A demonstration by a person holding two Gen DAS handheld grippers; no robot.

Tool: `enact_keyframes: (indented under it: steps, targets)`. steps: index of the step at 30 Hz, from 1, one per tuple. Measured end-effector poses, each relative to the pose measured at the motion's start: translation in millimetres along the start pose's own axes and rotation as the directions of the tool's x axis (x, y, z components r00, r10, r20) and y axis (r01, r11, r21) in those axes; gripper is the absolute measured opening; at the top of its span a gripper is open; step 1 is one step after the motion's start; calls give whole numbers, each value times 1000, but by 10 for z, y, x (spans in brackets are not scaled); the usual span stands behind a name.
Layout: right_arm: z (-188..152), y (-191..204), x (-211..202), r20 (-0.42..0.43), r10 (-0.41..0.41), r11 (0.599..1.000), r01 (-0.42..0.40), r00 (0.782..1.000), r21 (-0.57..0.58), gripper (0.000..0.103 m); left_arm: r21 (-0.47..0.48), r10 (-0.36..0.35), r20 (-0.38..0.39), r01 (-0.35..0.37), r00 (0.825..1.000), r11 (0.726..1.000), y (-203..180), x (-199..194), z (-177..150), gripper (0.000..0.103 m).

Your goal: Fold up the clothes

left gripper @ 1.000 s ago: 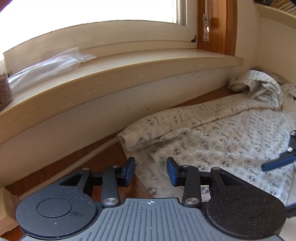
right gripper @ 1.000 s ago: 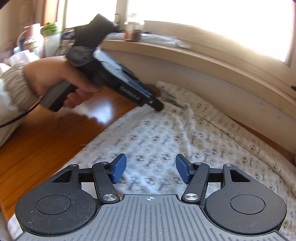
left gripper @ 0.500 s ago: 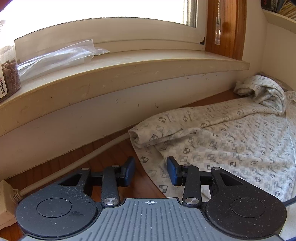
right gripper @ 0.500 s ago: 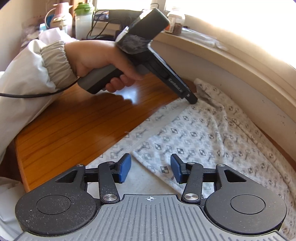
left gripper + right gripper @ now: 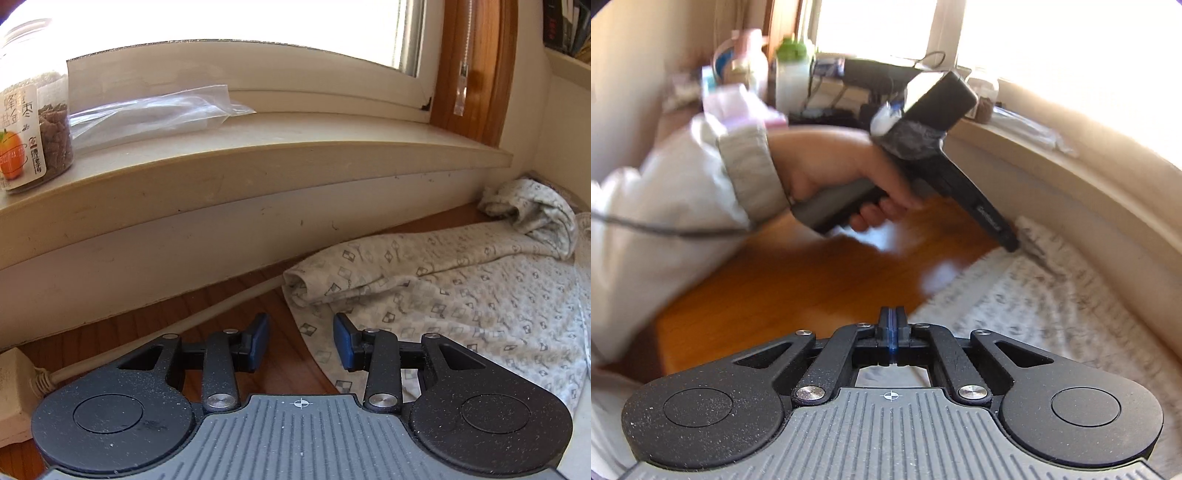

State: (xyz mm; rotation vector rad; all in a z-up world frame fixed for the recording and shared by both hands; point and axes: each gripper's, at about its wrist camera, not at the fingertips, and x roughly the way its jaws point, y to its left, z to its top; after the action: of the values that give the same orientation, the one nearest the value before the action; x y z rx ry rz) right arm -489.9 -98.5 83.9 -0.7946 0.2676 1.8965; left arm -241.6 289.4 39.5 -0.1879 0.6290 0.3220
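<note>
The right tool (image 5: pixel 892 323) was fully closed, its blue pads pressed flat together. Whether cloth was caught between them could not be told; the view was blurred. The garment (image 5: pixel 1052 314) lay from 12 to 3 o'clock of this tool on the desk (image 5: pixel 783 288), reaching the wall under the sill.

The left tool (image 5: pixel 301 341) stood partly open with nothing between its pads. The left pad (image 5: pixel 258 341) was over bare wood. The right pad (image 5: pixel 342 345) was over the garment's near edge; whether it touched the cloth could not be told. In the right wrist view, the left tool tip (image 5: pixel 1012 243) sat at the garment's far corner, at 1 o'clock, and the person's hand (image 5: pixel 849 184) gripped its handle, with a pale sleeve (image 5: pixel 701 184) at 10 o'clock.

The garment (image 5: pixel 461 295) spread from 12 to 3 o'clock of the left tool, with a rolled hem at 12 o'clock and a bunched part (image 5: pixel 532 210) at 2 o'clock in the corner.

A cable (image 5: pixel 166 332) ran along the wall base at 10 o'clock. On the sill (image 5: pixel 295 155) were a plastic bag (image 5: pixel 155 114) at 11 o'clock and a jar (image 5: pixel 33 122) at 10 o'clock.
</note>
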Motion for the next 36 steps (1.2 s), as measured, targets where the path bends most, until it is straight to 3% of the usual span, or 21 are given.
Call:
enact_keyframes:
  steps: [8, 13, 15, 18, 25, 29, 33, 36]
  targets:
    - [-241, -138, 10, -80, -39, 999, 40, 996, 1, 14, 33, -23, -23, 24, 999, 999, -113, 35, -21, 42]
    - [-234, -63, 50, -85, -90, 994, 85, 992, -67, 26, 39, -23, -29, 24, 999, 999, -118, 46, -32, 42]
    - [-205, -56, 90, -82, -108, 991, 102, 991, -85, 25, 41, -22, -28, 23, 999, 999, -118, 48, -34, 42]
    - [-173, -86, 145, -76, -111, 991, 105, 991, -86, 1, 37, -23, -28, 24, 999, 999, -113, 49, -32, 42]
    - [29, -129, -121, 72, -22, 999, 19, 997, 41, 1, -12, -21, 12, 21, 1000, 1000, -27, -22, 2, 42]
    - [35, -8, -76, 17, -74, 995, 75, 997, -69, 1, -2, -28, 5, 28, 1000, 1000, -62, -3, 7, 42]
    - [-124, -101, 52, -50, -90, 995, 88, 995, -56, 4, 18, -29, -10, 29, 1000, 999, -116, 30, 11, 42]
    - [-175, -102, 101, -73, -79, 995, 74, 994, -59, 16, 23, -34, -14, 35, 999, 999, -113, 34, 2, 42]
